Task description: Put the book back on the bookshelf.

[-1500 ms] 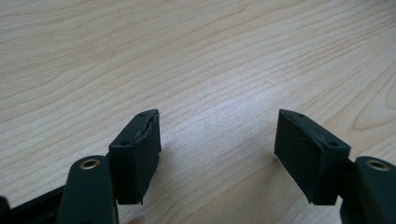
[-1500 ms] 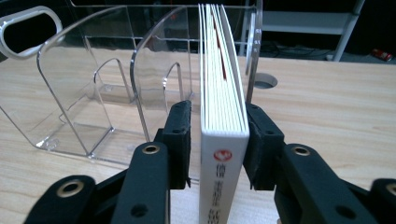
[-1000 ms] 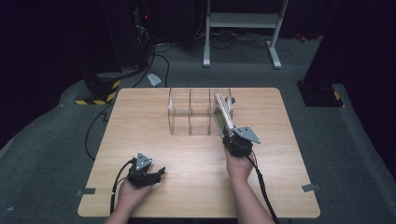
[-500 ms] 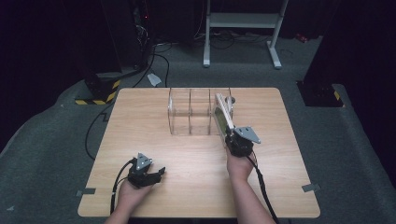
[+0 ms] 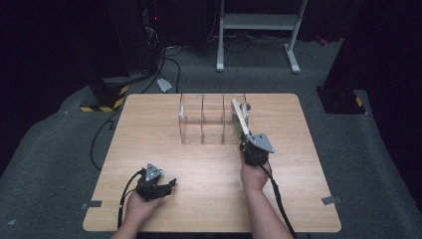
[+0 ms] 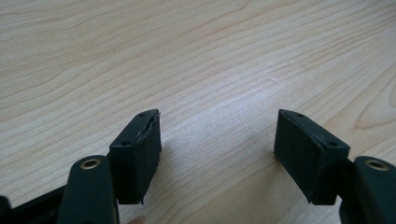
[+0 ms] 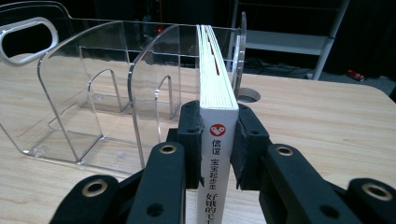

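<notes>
Clearly, in the high view the right gripper [image 5: 245, 135] stood a little right of the middle of the frame, and it was clamped on a white book [image 5: 239, 116] that reached up from it toward the clear plastic organizer [image 5: 206, 119]. The jaws of this gripper had just been closing, with the book between them, and in the right gripper view the two black pads [image 7: 192, 135] pressed on both sides of the book's spine [image 7: 216, 154], low in the center of the frame. The spine carried a red mark and dark printed characters, and the page edges ran away from the camera toward the upper middle. The book stood on its edge at the right end of the organizer, beside a curved clear divider [image 7: 159, 84]; whether it was already inside the last compartment or only next to it, I could not tell. The organizer itself rested on the tabletop [image 5: 149, 129], in the upper center of the high view. The left gripper [image 5: 168, 185] lay in the lower left of that view, well apart from the book and the organizer, held by the person's left hand [image 5: 137, 209]. In the left gripper view its jaws stood apart with nothing between them, only bare wood grain of the tabletop behind.
</notes>
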Motion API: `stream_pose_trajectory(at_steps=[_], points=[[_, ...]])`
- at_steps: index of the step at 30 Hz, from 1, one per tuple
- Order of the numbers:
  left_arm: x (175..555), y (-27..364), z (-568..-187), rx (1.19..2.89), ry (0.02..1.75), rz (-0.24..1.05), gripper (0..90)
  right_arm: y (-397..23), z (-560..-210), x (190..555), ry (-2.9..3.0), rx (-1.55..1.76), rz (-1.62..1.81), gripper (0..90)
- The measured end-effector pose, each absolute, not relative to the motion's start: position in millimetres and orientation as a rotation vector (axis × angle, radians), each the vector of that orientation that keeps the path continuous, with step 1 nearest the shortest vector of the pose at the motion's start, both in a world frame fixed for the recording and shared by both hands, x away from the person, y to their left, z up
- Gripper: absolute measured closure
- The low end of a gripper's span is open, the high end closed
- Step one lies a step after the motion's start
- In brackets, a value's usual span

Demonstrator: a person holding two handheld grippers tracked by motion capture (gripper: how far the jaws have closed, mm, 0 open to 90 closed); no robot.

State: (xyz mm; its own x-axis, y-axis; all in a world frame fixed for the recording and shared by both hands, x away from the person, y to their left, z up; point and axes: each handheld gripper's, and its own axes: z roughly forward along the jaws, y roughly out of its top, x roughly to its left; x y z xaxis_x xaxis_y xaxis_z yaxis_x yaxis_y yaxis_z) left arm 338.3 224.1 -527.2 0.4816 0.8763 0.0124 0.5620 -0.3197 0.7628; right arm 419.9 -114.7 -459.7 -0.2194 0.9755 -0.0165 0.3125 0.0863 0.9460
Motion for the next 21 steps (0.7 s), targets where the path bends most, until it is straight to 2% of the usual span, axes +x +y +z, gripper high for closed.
stream_pose_trajectory(at_steps=[21], points=[[338.4, 225.0, -527.1, 2.008, 1.176, 0.549, 32.2, -104.9, -452.5, 429.7, 1.574, 1.284, 1.125, 76.0]])
